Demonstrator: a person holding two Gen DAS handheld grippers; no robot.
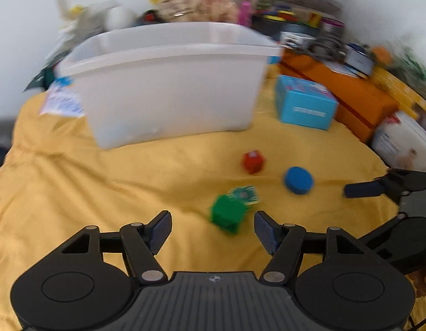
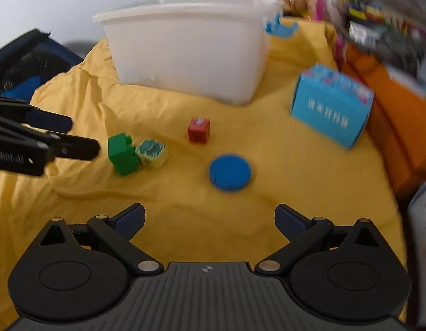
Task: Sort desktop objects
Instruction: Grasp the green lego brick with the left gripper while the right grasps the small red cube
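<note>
On the yellow cloth [image 1: 102, 187] lie a green block [image 1: 227, 215], a small yellow-green cube [image 1: 245, 194] touching it, a red cube [image 1: 253, 161] and a blue disc [image 1: 298, 179]. A white plastic bin [image 1: 168, 88] stands behind them. My left gripper [image 1: 213, 231] is open, with the green block just ahead between its fingers. My right gripper [image 2: 209, 220] is open and empty, a little short of the blue disc [image 2: 230, 172]. The right wrist view also shows the green block [image 2: 121, 153], the cube [image 2: 152, 153], the red cube [image 2: 199, 130], the bin [image 2: 190, 52] and the left gripper [image 2: 74, 135].
A light-blue carton [image 1: 305, 103] stands right of the bin, also in the right wrist view [image 2: 331, 109]. An orange box [image 1: 348, 91] and clutter line the right and back. A dark mesh basket [image 2: 28, 58] sits at the left. The right gripper's fingers [image 1: 362, 189] reach in from the right.
</note>
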